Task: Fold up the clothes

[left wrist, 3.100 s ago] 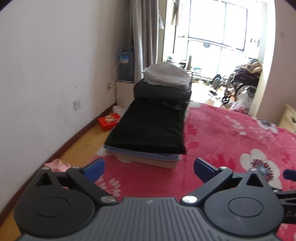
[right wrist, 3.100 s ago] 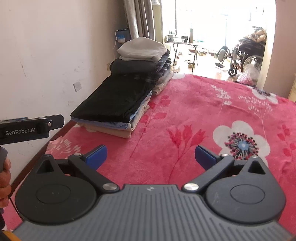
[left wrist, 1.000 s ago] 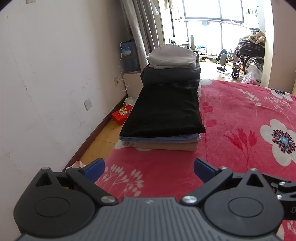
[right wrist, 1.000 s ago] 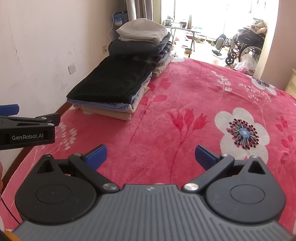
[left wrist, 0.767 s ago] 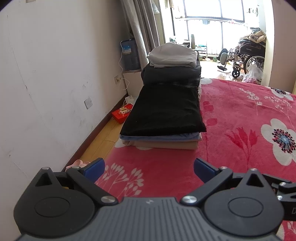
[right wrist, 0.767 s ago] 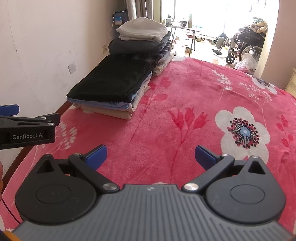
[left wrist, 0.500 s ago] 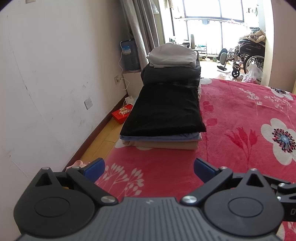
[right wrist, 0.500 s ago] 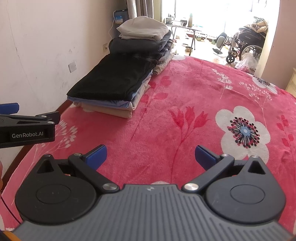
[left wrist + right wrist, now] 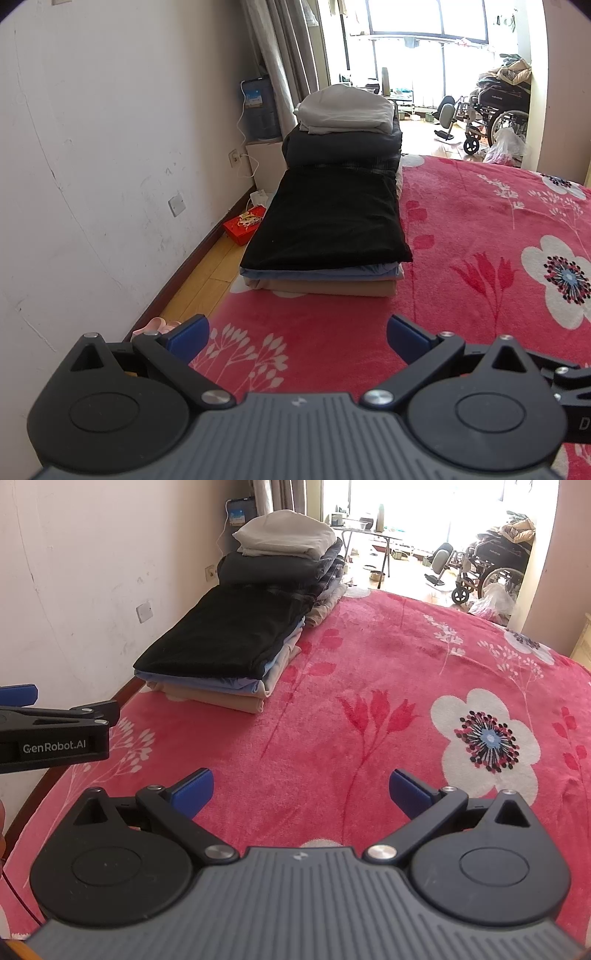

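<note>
A low stack of folded clothes (image 9: 327, 229), black on top of blue and tan, lies on the left side of the red flowered blanket (image 9: 480, 236). Behind it stands a taller stack with a dark bundle and a folded white piece (image 9: 345, 110) on top. Both stacks show in the right wrist view (image 9: 225, 642). My left gripper (image 9: 297, 336) is open and empty, hovering over the blanket short of the low stack. My right gripper (image 9: 301, 790) is open and empty over the blanket's middle. The left gripper's side (image 9: 55, 734) shows at the right wrist view's left edge.
A white wall (image 9: 110, 147) runs along the left, with a strip of wooden floor (image 9: 207, 280) between it and the bed. A red box (image 9: 243, 225) and a water dispenser (image 9: 258, 110) stand by the wall. Wheelchairs (image 9: 495, 114) stand in the far doorway.
Over three seconds both grippers rose and tilted so the stacks sit more centred. In the last second almost nothing has moved. Both stay open.
</note>
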Tool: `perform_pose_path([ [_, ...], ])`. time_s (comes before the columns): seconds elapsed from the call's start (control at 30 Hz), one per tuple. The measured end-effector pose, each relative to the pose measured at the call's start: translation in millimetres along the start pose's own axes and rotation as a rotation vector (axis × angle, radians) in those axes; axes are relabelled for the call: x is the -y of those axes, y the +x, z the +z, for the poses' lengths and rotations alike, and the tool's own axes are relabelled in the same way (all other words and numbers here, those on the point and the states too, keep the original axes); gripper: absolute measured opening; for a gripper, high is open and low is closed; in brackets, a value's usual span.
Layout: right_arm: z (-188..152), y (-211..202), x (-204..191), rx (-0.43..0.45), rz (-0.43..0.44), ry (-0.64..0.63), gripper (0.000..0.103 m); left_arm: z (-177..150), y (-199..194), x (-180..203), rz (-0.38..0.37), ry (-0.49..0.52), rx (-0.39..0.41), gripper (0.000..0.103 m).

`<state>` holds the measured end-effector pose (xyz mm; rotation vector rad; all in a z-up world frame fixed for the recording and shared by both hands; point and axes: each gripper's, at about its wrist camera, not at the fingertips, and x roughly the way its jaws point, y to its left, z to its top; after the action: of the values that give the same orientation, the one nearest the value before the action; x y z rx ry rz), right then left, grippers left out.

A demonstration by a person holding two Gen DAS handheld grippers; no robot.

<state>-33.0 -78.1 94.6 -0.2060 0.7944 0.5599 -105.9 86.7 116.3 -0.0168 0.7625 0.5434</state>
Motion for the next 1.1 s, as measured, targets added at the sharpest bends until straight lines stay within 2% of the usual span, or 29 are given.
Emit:
perform_pose_path([
  [1.1,-0.8,0.7,-3.2,-0.013,0.006,-0.008,0.102,-2.0,3.3,0.1,0.003,-0.007,-0.013,0.103],
])
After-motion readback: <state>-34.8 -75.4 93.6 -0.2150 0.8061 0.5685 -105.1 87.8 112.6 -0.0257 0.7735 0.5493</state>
